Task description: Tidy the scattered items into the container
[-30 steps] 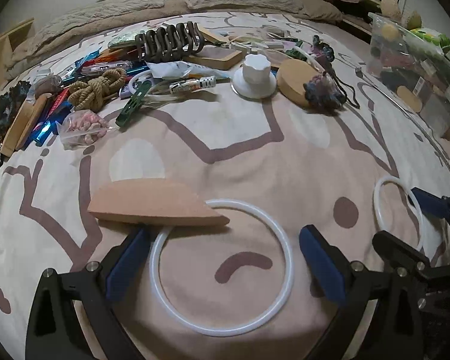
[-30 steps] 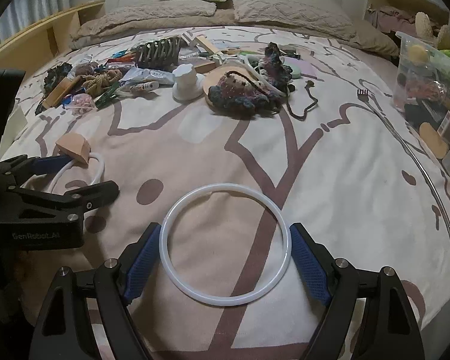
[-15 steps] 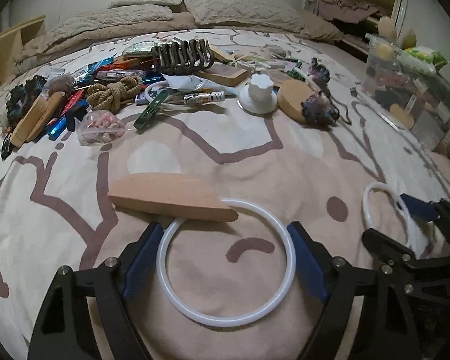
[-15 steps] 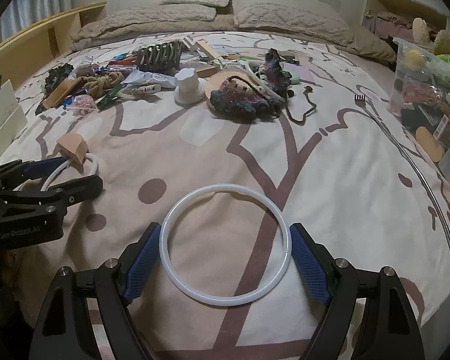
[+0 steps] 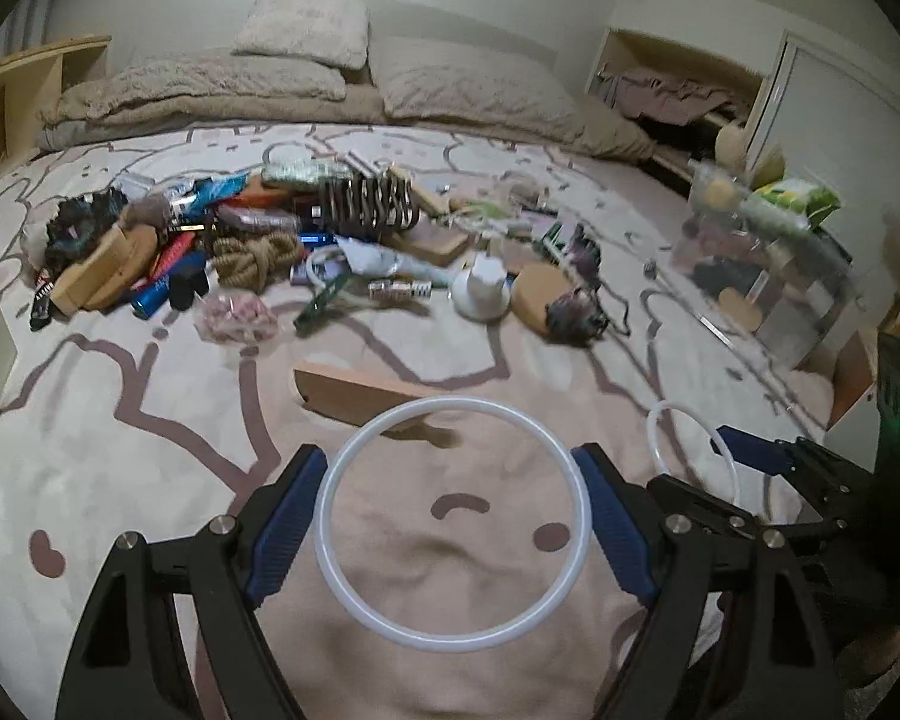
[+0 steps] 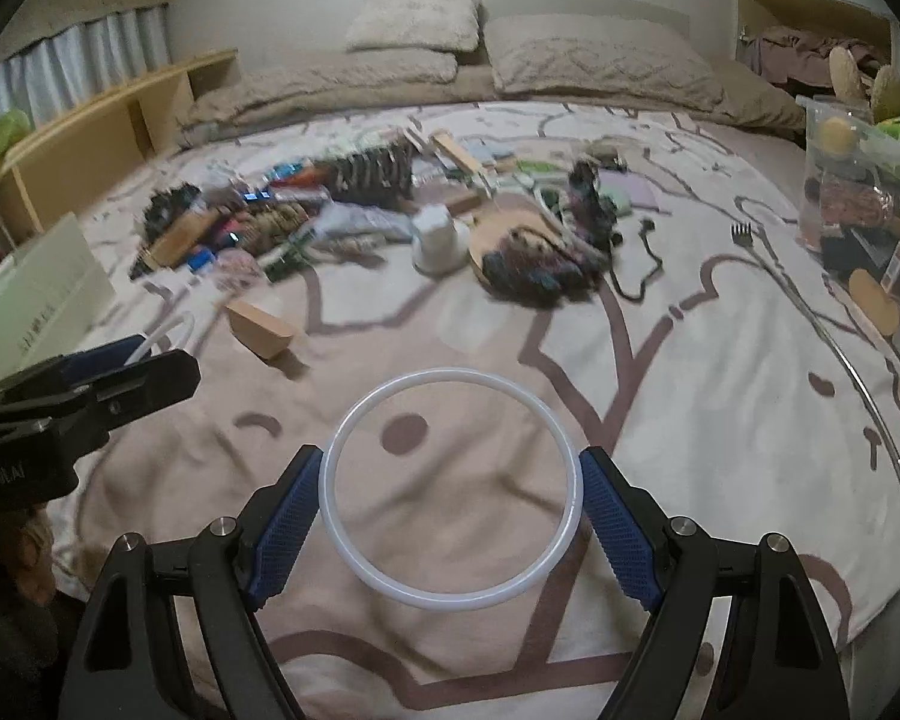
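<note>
The bed cover (image 5: 150,432) looks like soft, matt fleece cloth, faintly creased. Each white ring (image 5: 450,636) (image 6: 450,597) is smooth, slightly glossy and translucent (silicone or soft plastic, by the look). The left tongs (image 5: 450,516) and right tongs (image 6: 450,510) are matt black plastic with bright metal pins, their blue pads (image 6: 285,516) rubbery and finely ribbed. The tan wedge (image 5: 354,396) seems dry, matt cork or wood. The knotted rope (image 5: 255,258) is coarse fibre, the container (image 5: 768,276) clear shiny plastic, the pillows (image 6: 594,60) nubbly cloth.
</note>
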Motion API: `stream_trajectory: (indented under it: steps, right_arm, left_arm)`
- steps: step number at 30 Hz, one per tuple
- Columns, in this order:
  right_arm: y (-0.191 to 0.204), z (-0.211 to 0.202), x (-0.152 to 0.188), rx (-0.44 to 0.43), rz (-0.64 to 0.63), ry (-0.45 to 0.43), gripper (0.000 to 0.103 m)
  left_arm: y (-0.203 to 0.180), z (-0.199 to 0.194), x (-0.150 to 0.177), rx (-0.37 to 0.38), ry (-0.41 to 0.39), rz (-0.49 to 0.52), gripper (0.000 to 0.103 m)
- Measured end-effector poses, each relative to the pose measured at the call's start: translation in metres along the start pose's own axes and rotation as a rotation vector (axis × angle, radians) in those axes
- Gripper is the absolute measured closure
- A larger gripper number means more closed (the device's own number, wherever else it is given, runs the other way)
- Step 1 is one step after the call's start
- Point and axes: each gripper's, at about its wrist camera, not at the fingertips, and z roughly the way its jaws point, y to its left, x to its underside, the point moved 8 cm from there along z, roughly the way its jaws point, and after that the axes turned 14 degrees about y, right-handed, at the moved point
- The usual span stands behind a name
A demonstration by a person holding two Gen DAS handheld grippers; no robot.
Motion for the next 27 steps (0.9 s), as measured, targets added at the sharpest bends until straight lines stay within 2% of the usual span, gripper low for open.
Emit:
stream_trajectory:
  steps: [4,8,12,19,24,27]
  right_arm:
    - [0.007,-0.013,-0.008,-0.022,-0.001,-0.030,0.018]
    - [0.014,-0.024,-0.012,-0.034,-0.007,-0.055,0.018]
    - [0.021,-0.034,-0.017,-0.046,-0.013,-0.081,0.018]
    - [0.042,-0.055,-0.041,-0.085,-0.034,-0.137,0.018]
    - [0.070,-0.068,-0.064,-0.125,-0.077,-0.185,0.018]
    - [0.089,-0.072,-0.077,-0.146,-0.103,-0.201,0.018]
  left_arm:
    - [0.003,-0.014,-0.003,-0.015,-0.027,-0.001,0.019]
    - [0.015,-0.023,-0.003,-0.084,-0.033,-0.004,0.019]
    - [0.030,-0.037,-0.001,-0.111,-0.048,-0.025,0.019]
    - [0.062,-0.077,-0.007,-0.199,-0.095,-0.062,0.019]
    - [0.087,-0.111,-0.010,-0.242,-0.137,-0.098,0.019]
    - [0.103,-0.136,-0.010,-0.296,-0.186,-0.117,0.019]
